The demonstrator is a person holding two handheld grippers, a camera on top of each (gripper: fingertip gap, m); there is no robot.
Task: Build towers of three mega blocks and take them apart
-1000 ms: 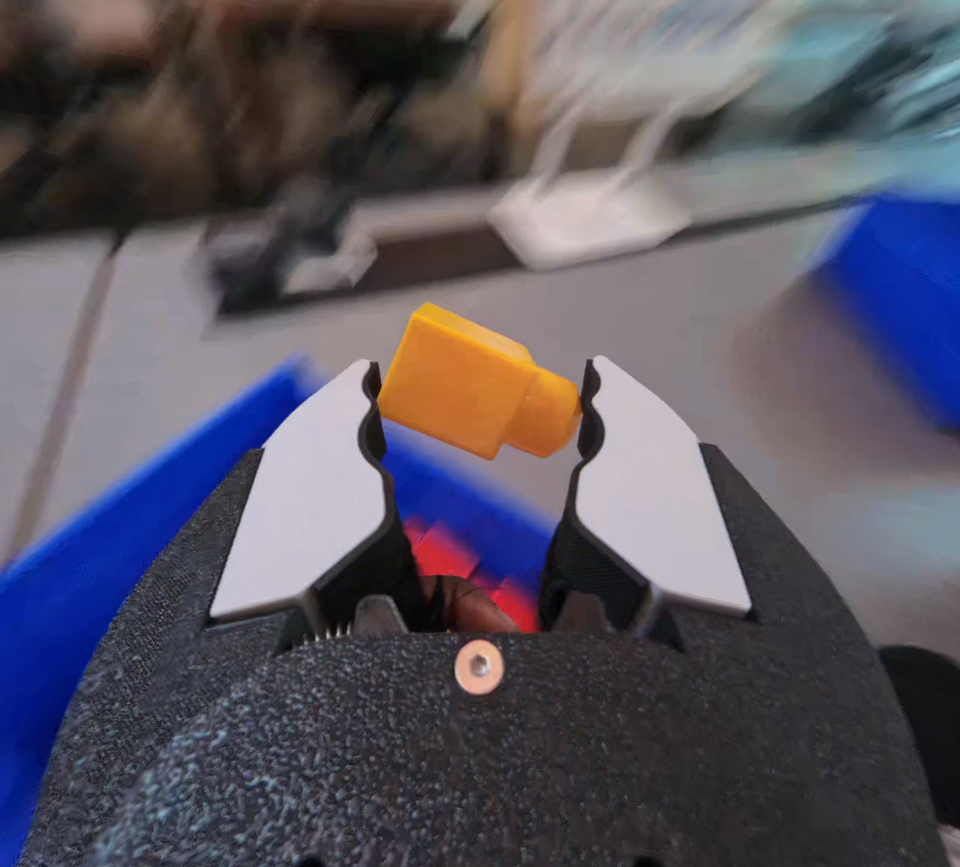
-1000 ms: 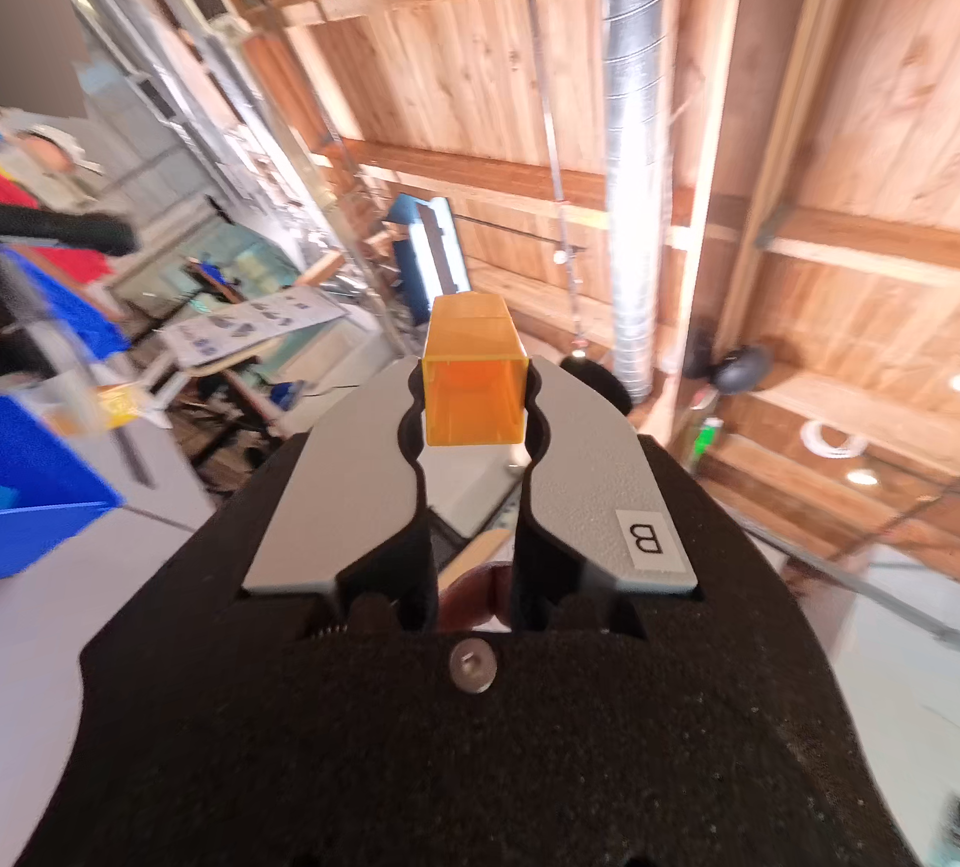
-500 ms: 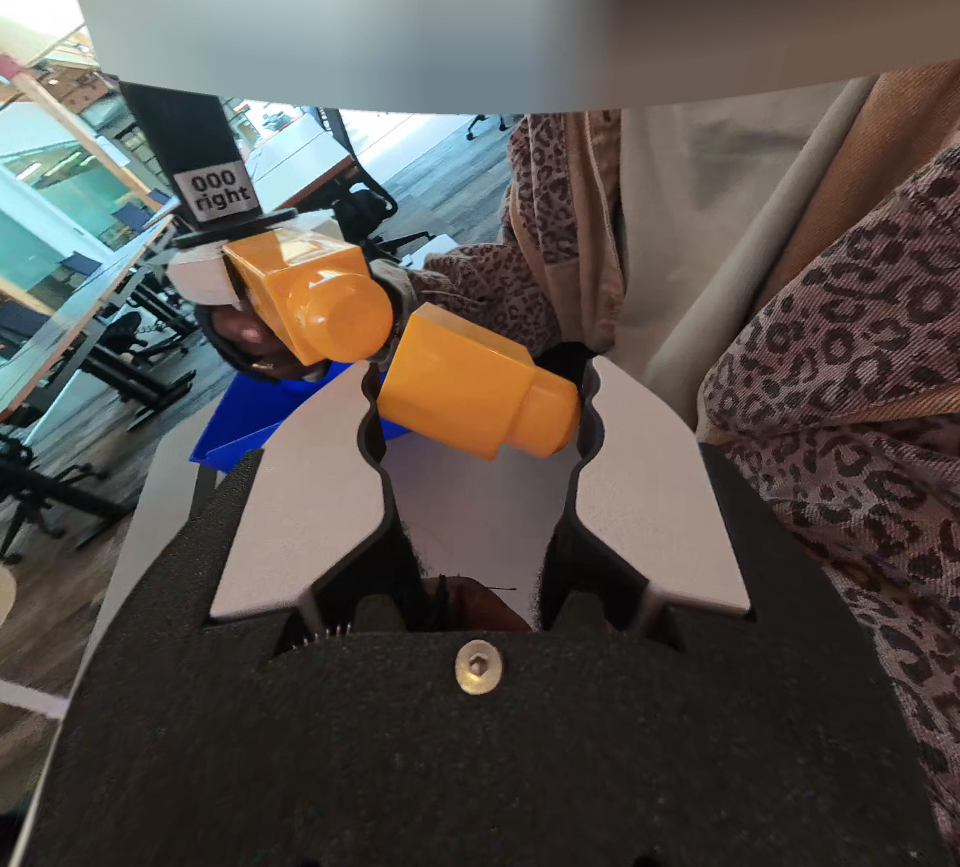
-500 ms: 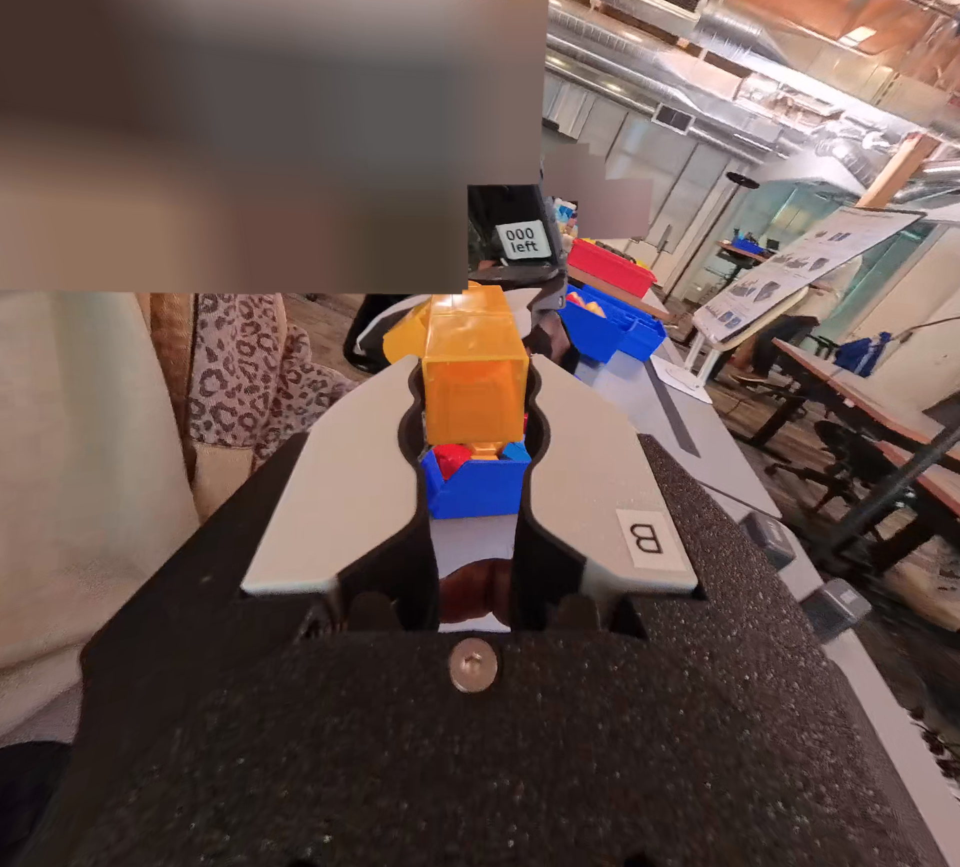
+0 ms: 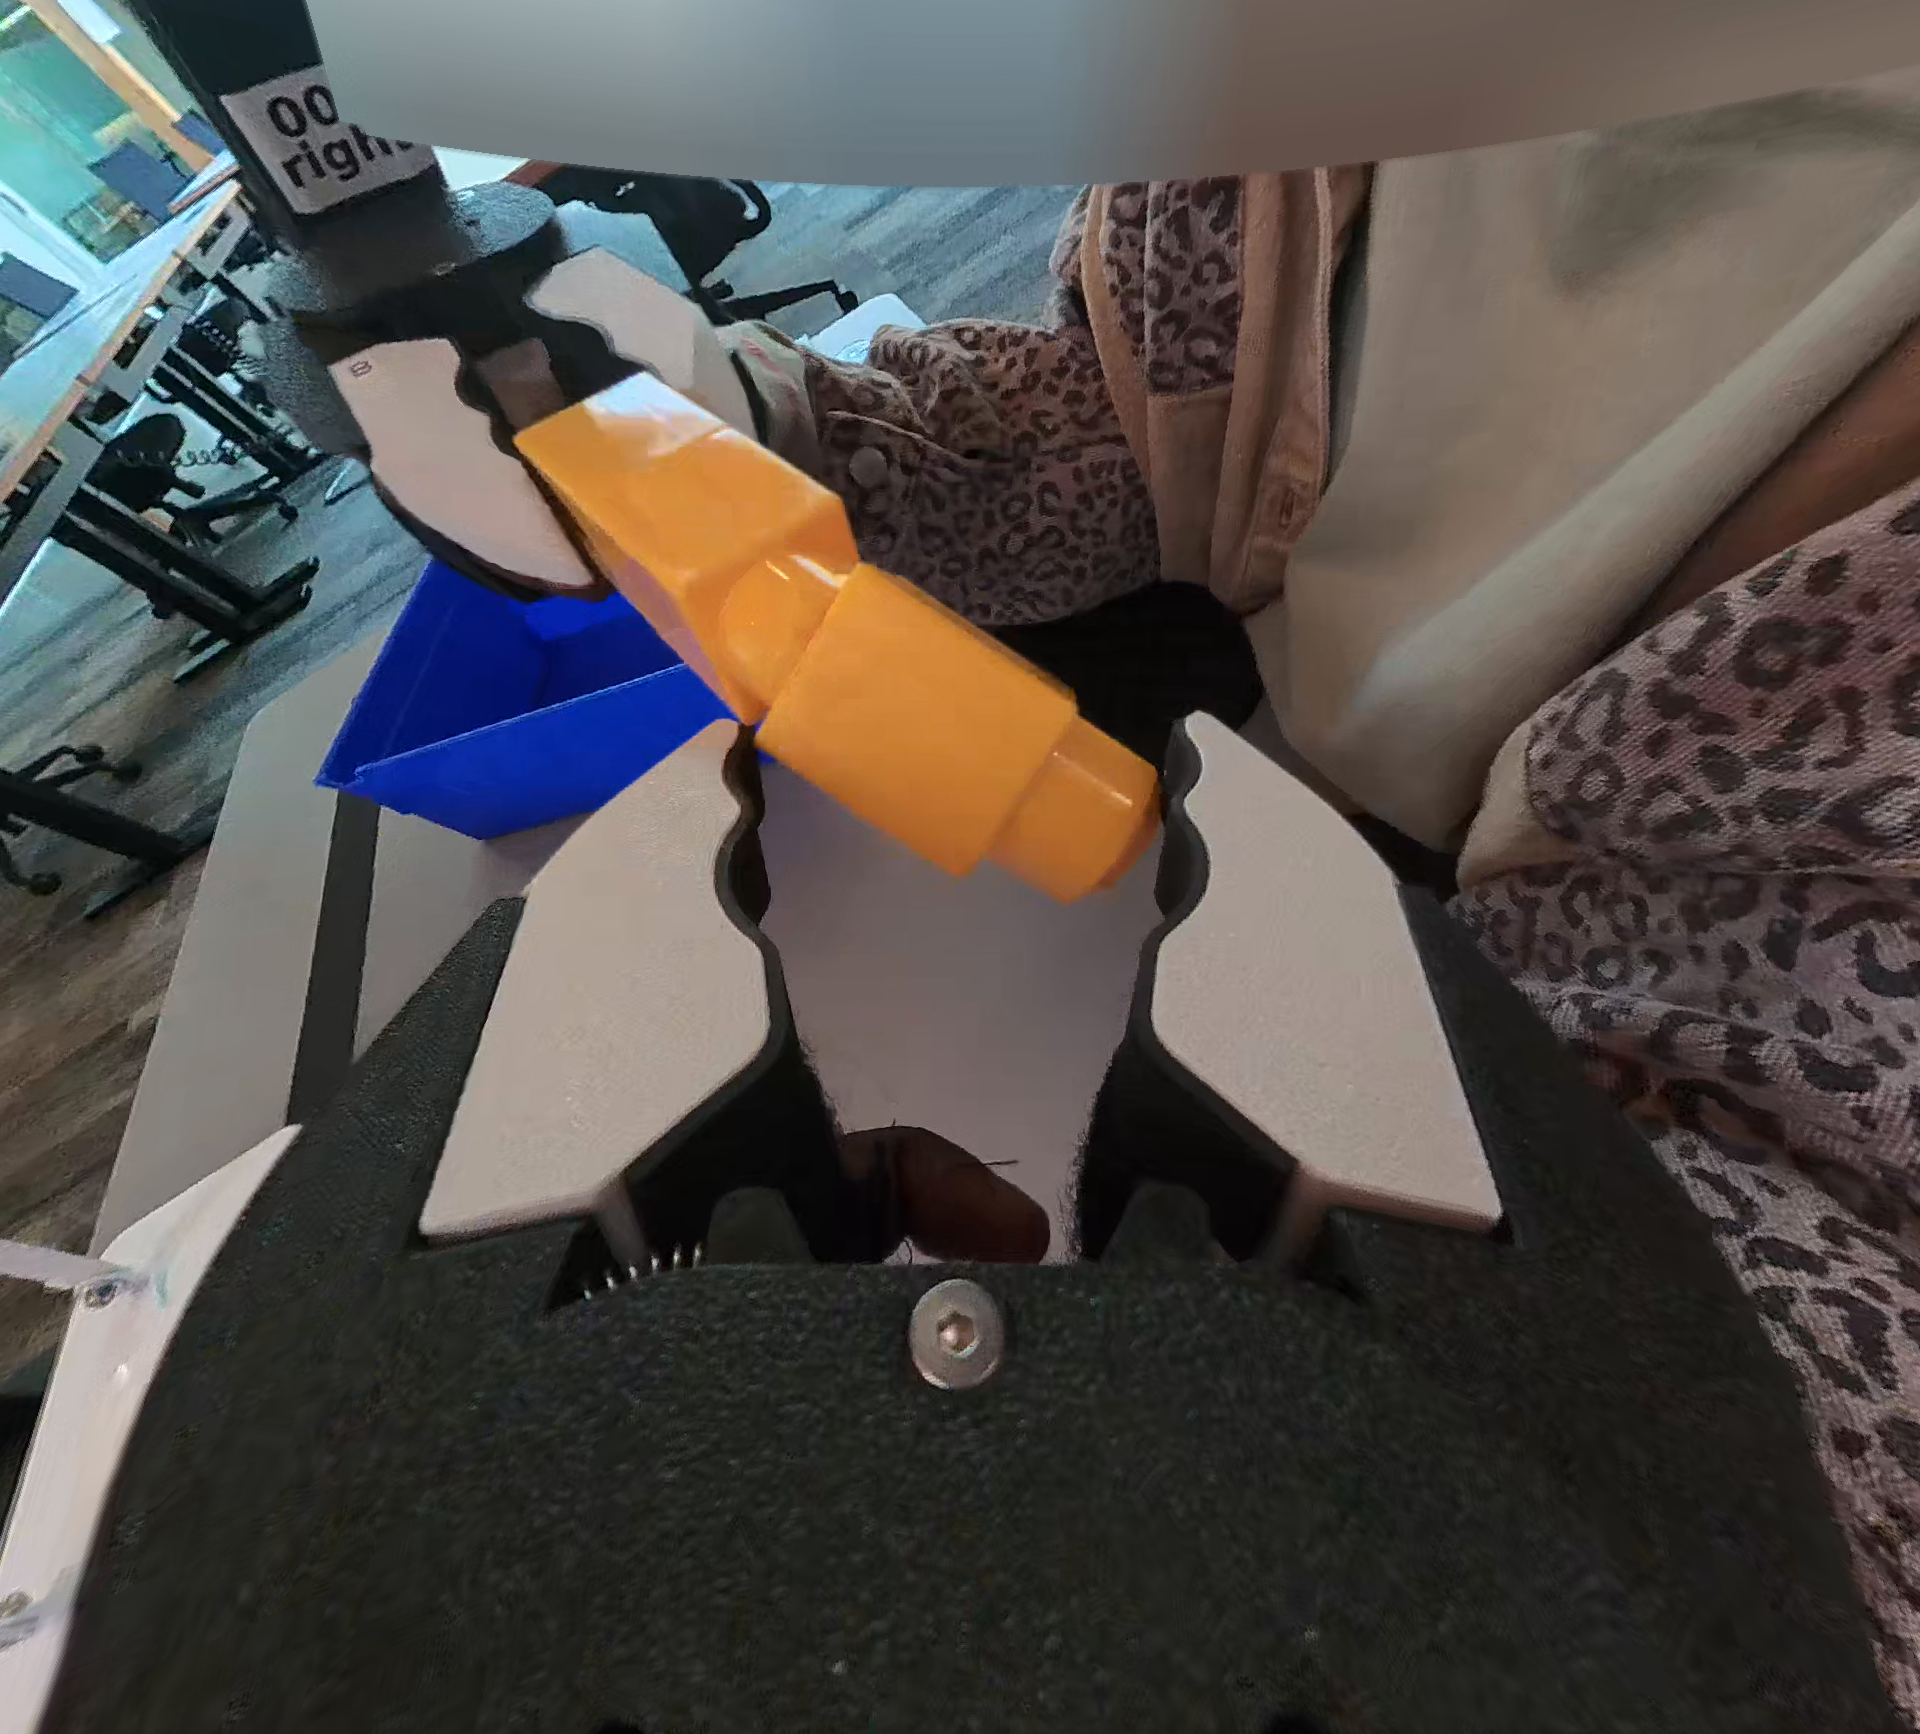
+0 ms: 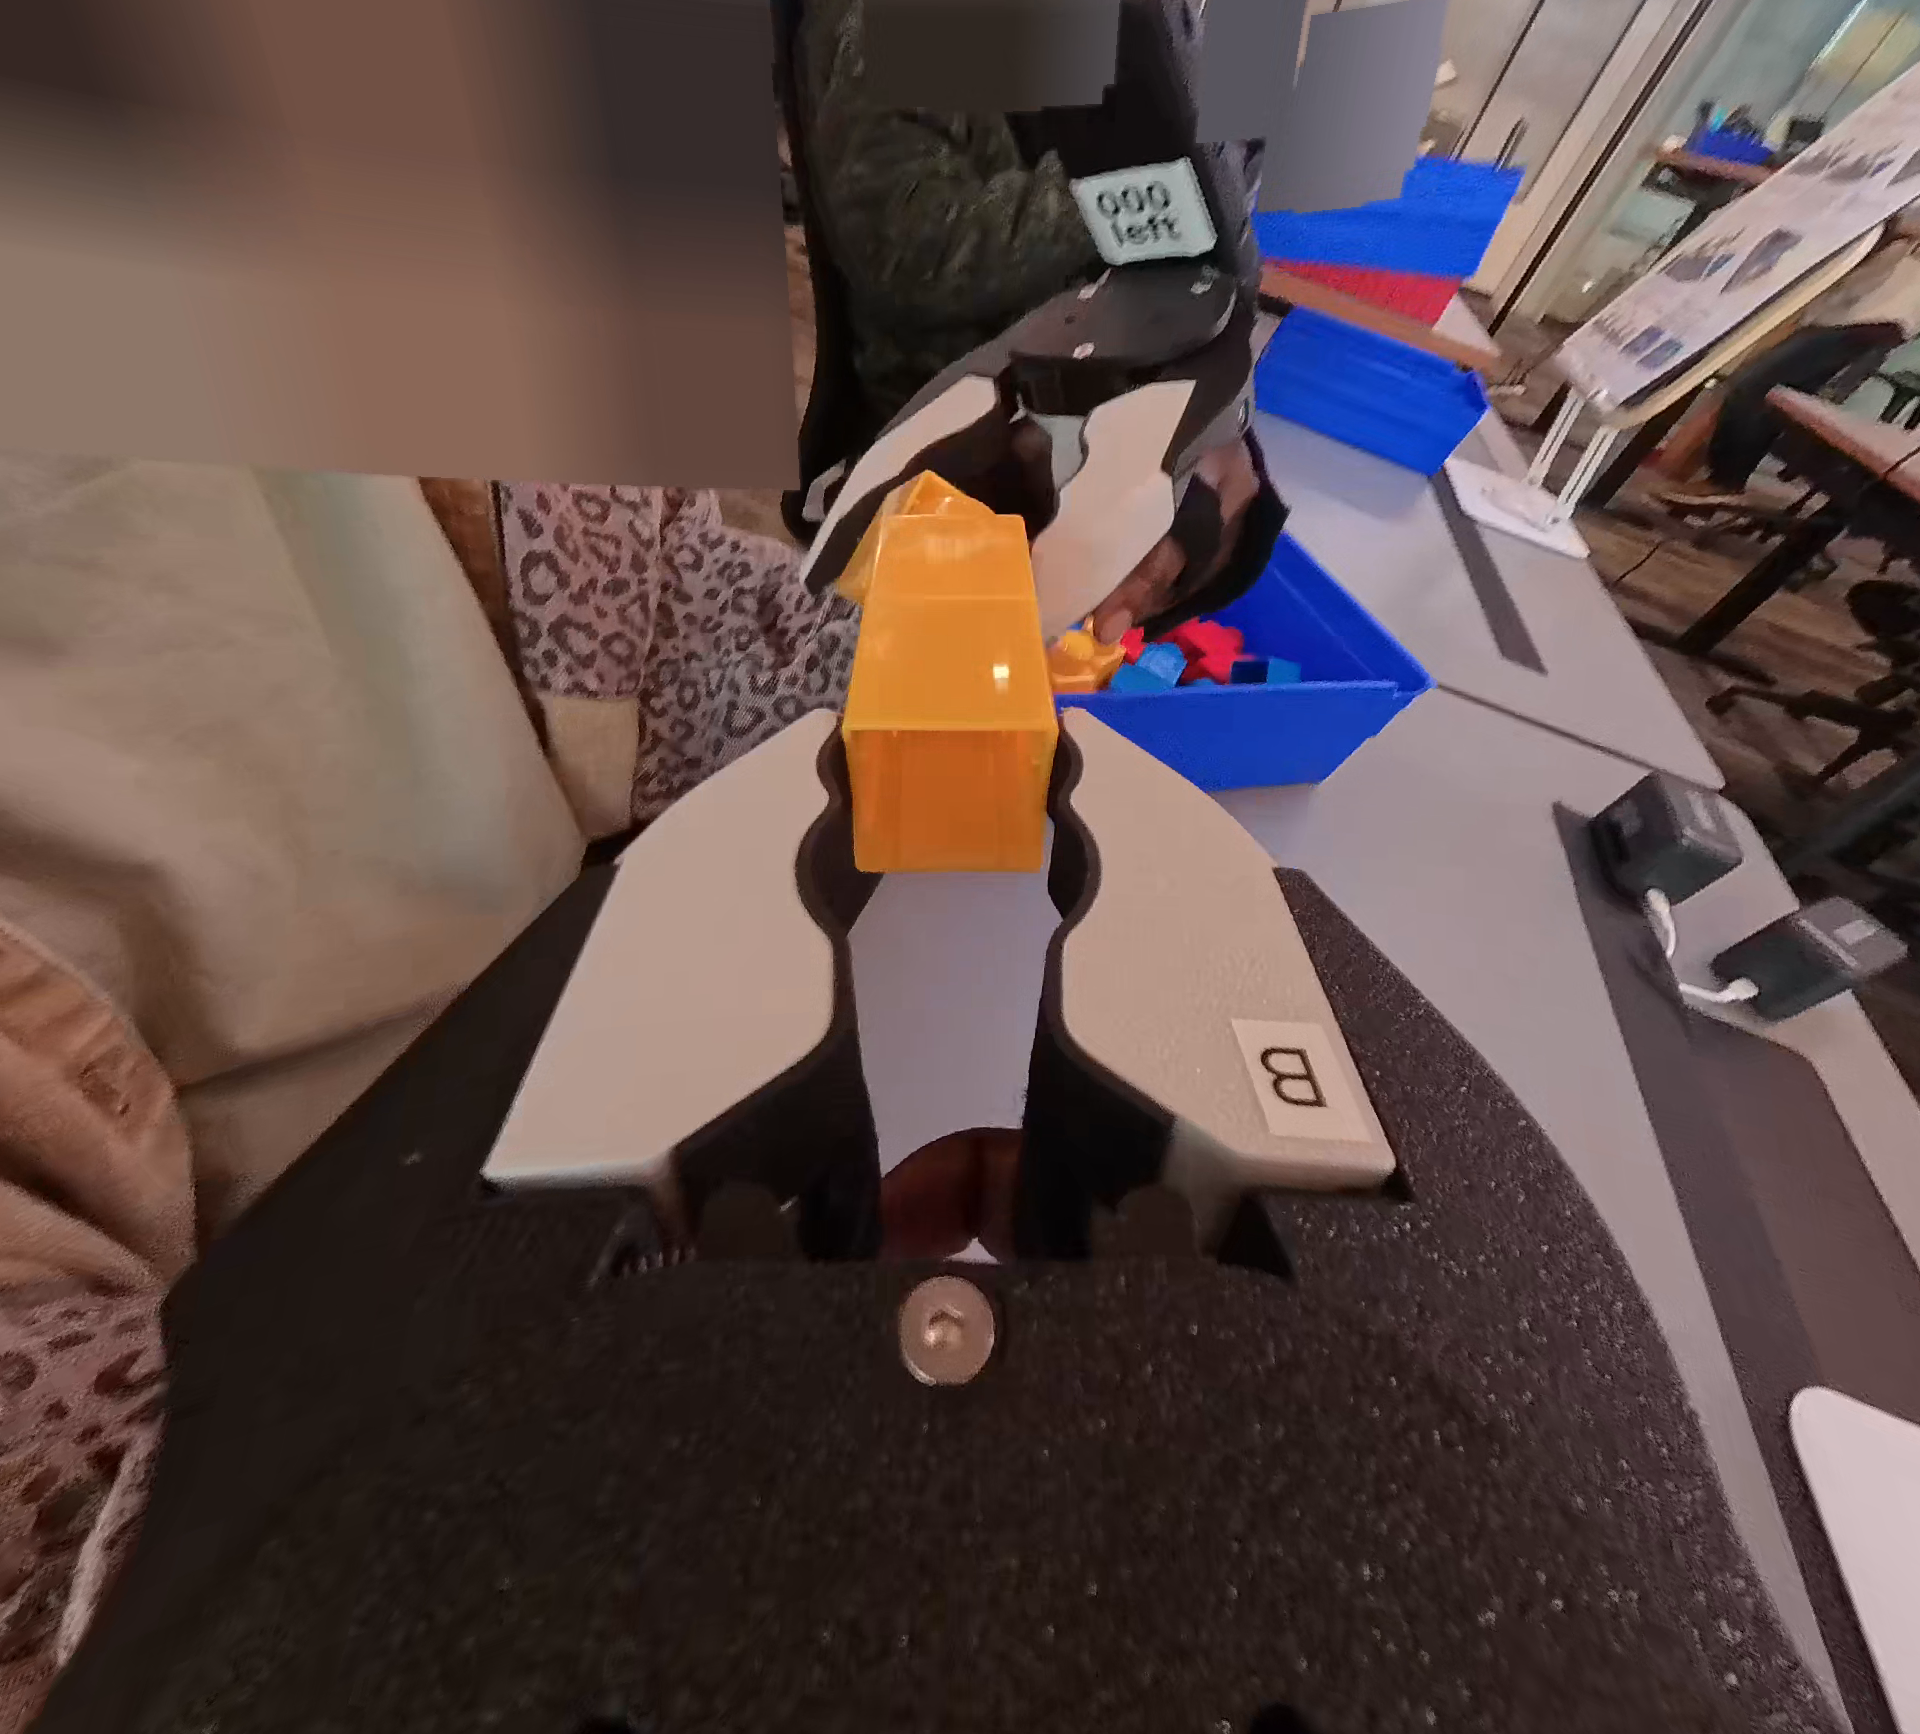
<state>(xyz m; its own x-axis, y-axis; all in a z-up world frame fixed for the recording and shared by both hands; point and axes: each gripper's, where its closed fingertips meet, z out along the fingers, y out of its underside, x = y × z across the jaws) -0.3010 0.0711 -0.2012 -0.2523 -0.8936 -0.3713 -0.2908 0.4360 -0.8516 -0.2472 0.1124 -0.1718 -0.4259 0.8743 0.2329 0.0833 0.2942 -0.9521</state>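
In the left wrist view my left gripper (image 5: 956,744) is shut on an orange mega block (image 5: 914,728), held tilted above the table with its stud to the right. My right gripper (image 5: 561,437) comes in from the upper left, shut on a second orange block (image 5: 675,489). That block's stud (image 5: 774,635) meets the base of the left one. In the right wrist view my right gripper (image 6: 948,749) is shut on its orange block (image 6: 945,697). The left gripper (image 6: 997,521) is just beyond it. Its block (image 6: 925,495) is mostly hidden.
A blue bin (image 6: 1278,728) with several red, blue and orange blocks sits on the grey table (image 6: 1455,853); it also shows in the left wrist view (image 5: 499,718). Two power adapters (image 6: 1662,843) lie at the right. The person's leopard-print sleeves (image 5: 1714,801) are close by.
Both grippers swung round to face each other and closed in. The two orange blocks, apart half a second ago, now meet stud to base.
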